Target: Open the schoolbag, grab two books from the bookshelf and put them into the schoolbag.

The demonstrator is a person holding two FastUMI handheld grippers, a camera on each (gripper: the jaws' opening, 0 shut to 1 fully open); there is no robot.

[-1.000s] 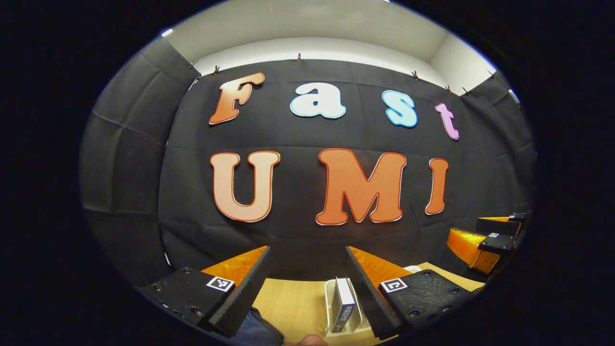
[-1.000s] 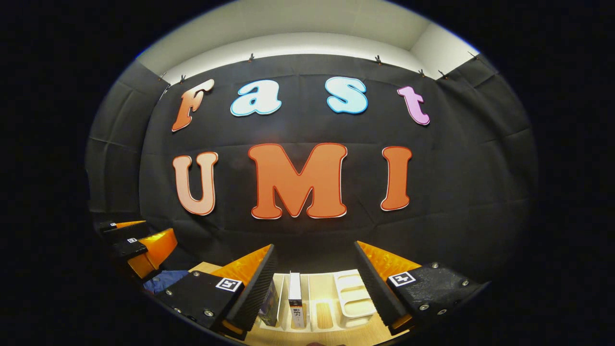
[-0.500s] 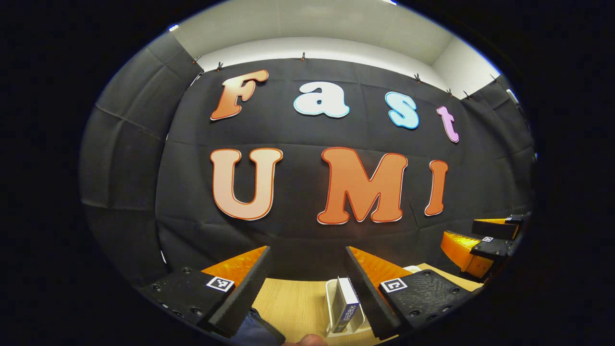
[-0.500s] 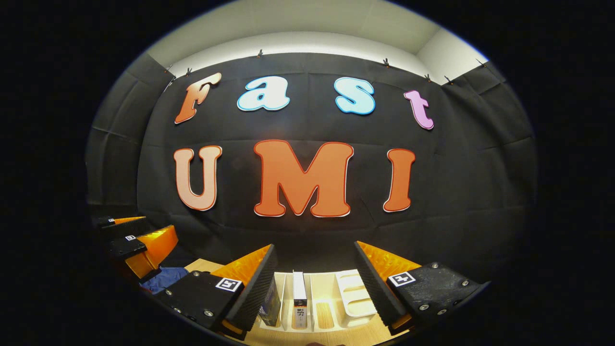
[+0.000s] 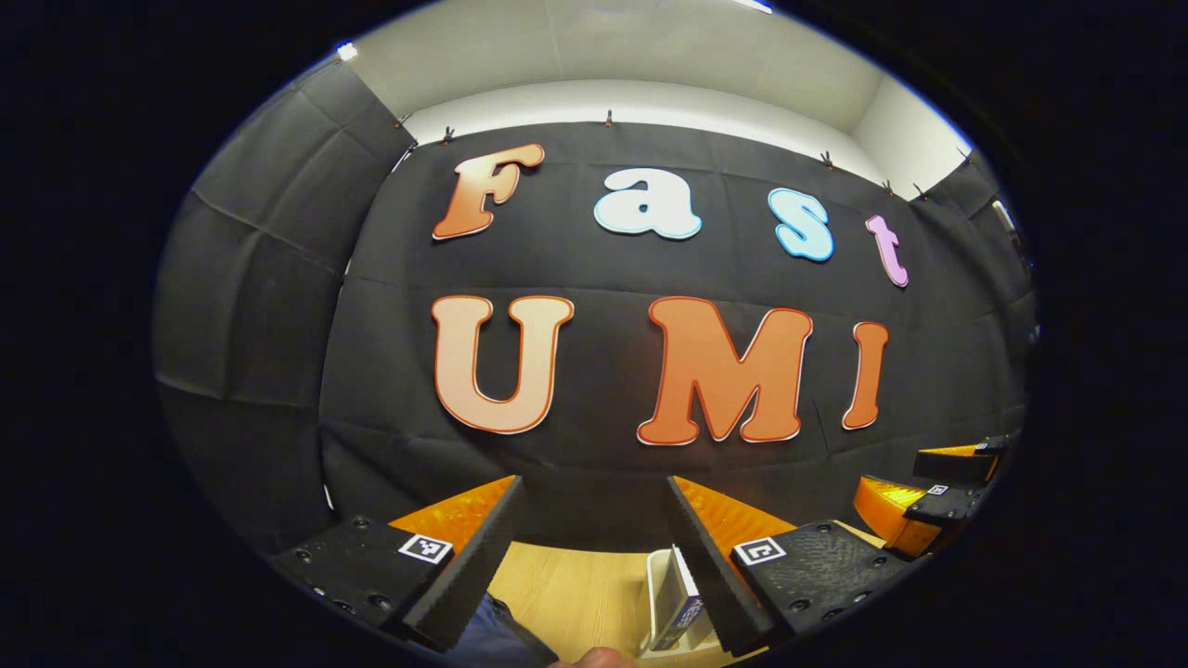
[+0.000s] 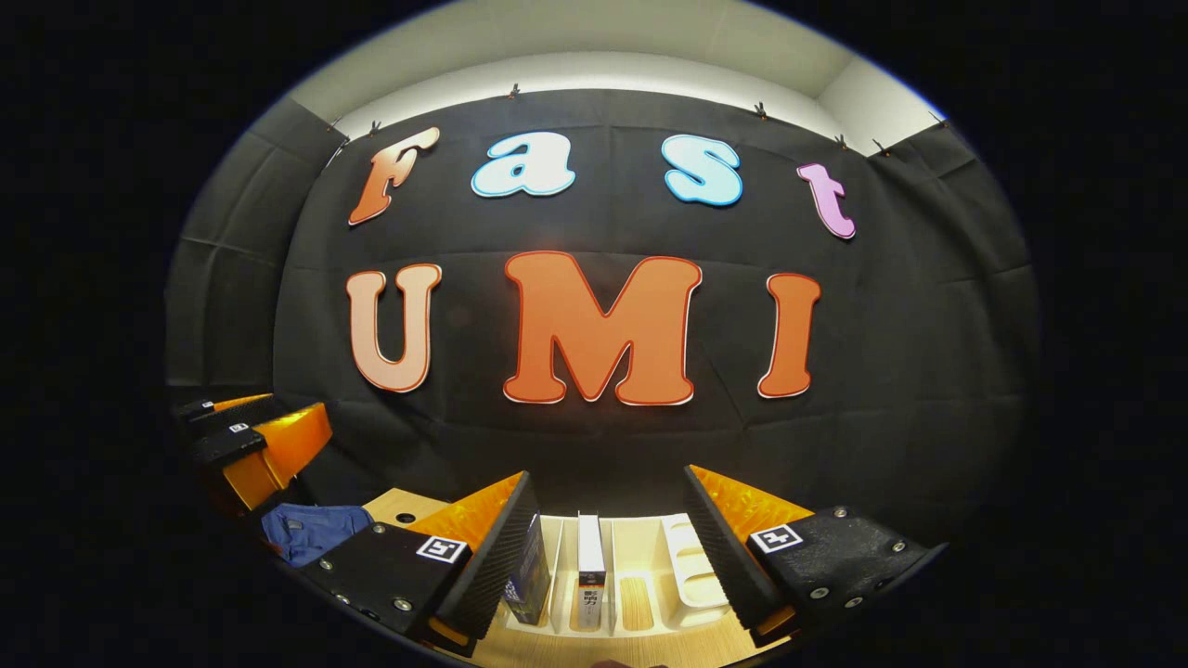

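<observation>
In the left gripper view my left gripper [image 5: 594, 487] is open and holds nothing, raised above the wooden table [image 5: 575, 594]. A corner of the dark blue schoolbag [image 5: 492, 638] lies below its left finger. A book [image 5: 682, 608] stands in the white bookshelf [image 5: 657, 594] by its right finger. In the right gripper view my right gripper [image 6: 608, 475] is open too, above the white bookshelf [image 6: 691, 580]. There a dark book [image 6: 529, 575] and a white-spined book [image 6: 589, 571] stand upright. The blue schoolbag [image 6: 311, 531] lies at the left, below the left gripper [image 6: 246, 441].
The black cloth wall rises right behind the table in both views. The other gripper [image 5: 933, 492] hangs at the far right of the left gripper view. A small round hole [image 6: 405, 518] marks the tabletop near the bag. A fingertip [image 5: 594, 657] peeks in at the bottom.
The right gripper's view has tipped downward, so more of the shelf, books and bag shows. The left gripper's view has swung a little left; the shelf now sits closer to its right finger.
</observation>
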